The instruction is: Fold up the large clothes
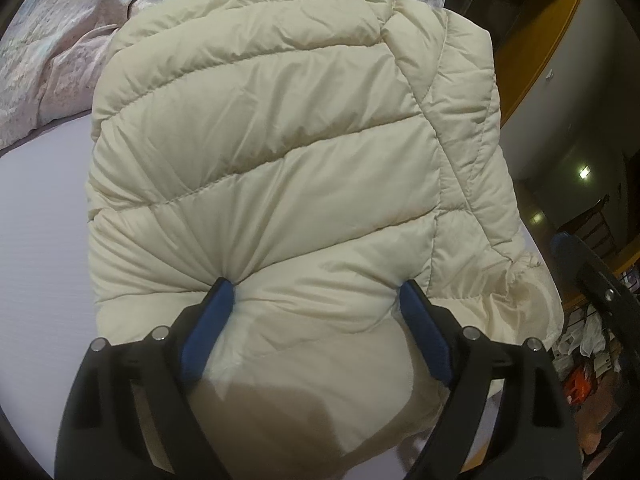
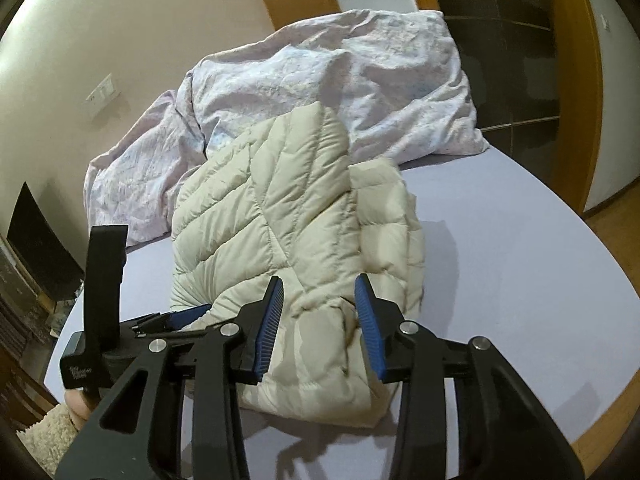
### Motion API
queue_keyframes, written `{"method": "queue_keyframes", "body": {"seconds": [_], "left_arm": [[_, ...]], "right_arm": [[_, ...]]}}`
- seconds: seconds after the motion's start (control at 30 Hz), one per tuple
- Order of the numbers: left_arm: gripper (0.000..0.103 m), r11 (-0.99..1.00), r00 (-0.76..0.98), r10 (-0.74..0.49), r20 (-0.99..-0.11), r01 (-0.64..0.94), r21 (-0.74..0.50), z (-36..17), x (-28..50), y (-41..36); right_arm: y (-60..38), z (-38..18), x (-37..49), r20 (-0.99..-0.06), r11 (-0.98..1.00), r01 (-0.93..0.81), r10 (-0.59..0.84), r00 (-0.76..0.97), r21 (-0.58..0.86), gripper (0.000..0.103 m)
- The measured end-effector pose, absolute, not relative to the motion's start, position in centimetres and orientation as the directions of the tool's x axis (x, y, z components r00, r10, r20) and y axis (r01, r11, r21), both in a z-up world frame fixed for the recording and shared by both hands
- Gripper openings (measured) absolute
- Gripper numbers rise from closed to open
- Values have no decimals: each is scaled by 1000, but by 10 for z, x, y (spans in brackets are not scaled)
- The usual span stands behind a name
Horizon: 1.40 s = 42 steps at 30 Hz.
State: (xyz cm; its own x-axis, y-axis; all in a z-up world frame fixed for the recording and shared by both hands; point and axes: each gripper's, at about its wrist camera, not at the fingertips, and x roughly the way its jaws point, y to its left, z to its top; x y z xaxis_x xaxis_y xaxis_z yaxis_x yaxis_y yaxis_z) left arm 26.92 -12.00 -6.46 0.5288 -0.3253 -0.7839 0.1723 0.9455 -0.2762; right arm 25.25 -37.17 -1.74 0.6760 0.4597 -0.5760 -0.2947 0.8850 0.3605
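A cream quilted puffer jacket (image 1: pixel 272 152) lies folded on the lavender bed sheet (image 1: pixel 36 240). My left gripper (image 1: pixel 316 292) is at the jacket's near edge with its jaws wide. Both blue pads dig into a thick bulge of fabric, and creases fan out from the left fingertip. In the right wrist view the jacket (image 2: pixel 272 208) runs away from me, one layer folded over another. My right gripper (image 2: pixel 320 300) hovers over its near end with the jaws partway apart. Fabric shows between the pads, but I see no squeeze. The left gripper (image 2: pixel 196 314) sits at the jacket's near left corner.
A crumpled pink-lilac duvet (image 2: pixel 320 72) is heaped at the far side of the bed, touching the jacket's far end. Bare sheet (image 2: pixel 520 260) extends to the right. A wooden door frame (image 2: pixel 576 80) stands beyond. A fleecy sleeve (image 2: pixel 48 436) is at the lower left.
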Motion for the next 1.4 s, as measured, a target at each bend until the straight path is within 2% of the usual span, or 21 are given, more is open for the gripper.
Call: {"method": "queue_keyframes", "body": {"seconds": [0.2, 0.33, 0.53, 0.83, 1.17, 1.4], "left_arm": [[84, 947, 531, -323, -783, 178, -269, -65, 266, -120], [84, 948, 536, -318, -782, 180, -262, -64, 265, -120], [85, 941, 536, -337, -774, 180, -285, -60, 265, -118], [81, 932, 536, -360, -763, 165, -323, -41, 269, -105], [81, 952, 590, -301, -749, 144, -269, -13, 266, -97], [81, 980, 640, -197, -743, 117, -160, -2, 282, -96]], "right_arm": [[-363, -27, 259, -592, 886, -296, 459, 662, 356, 36], [-362, -46, 269, -652, 910, -255, 414, 636, 328, 31], [-364, -79, 282, -718, 918, -201, 392, 576, 341, 30], [-360, -98, 291, -746, 923, -190, 383, 545, 336, 30], [-366, -109, 297, -739, 908, -187, 415, 530, 375, 31], [-366, -109, 297, -737, 906, -188, 418, 531, 378, 31]]}}
